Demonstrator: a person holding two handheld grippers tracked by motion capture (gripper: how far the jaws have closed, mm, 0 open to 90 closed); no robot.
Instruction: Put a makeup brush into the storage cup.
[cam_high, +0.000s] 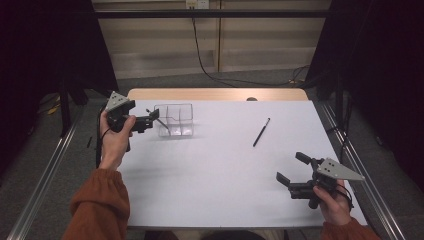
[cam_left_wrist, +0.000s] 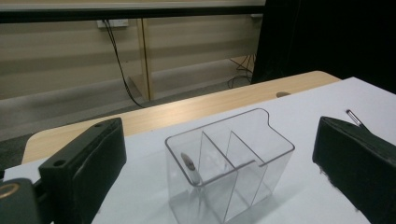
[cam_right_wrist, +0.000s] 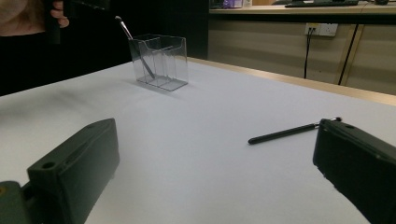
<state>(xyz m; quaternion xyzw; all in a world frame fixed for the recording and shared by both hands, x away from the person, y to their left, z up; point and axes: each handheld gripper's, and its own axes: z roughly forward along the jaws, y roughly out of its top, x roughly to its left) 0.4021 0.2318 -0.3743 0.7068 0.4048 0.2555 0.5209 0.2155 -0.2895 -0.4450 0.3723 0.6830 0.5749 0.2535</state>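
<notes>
The left claw (cam_high: 156, 116) stands open just beside the clear organizer (cam_high: 175, 120), where one pen (cam_left_wrist: 190, 167) already leans in an end compartment. The right claw (cam_high: 289, 169) is also open and holds nothing. The black pen (cam_high: 261, 132) lies flat on the white surface (cam_high: 215, 170), well apart from the organizer. It looks light, stiff and smooth, so it could roll or slip, and I think the best hold is across the middle of its barrel.

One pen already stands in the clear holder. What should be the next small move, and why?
Probably the right gripper should reach toward the black pen lying on the white table. Its fingers are open and empty, and that pen is nearer to it than to the left gripper, which is open beside the clear holder where a pen leans.
</notes>
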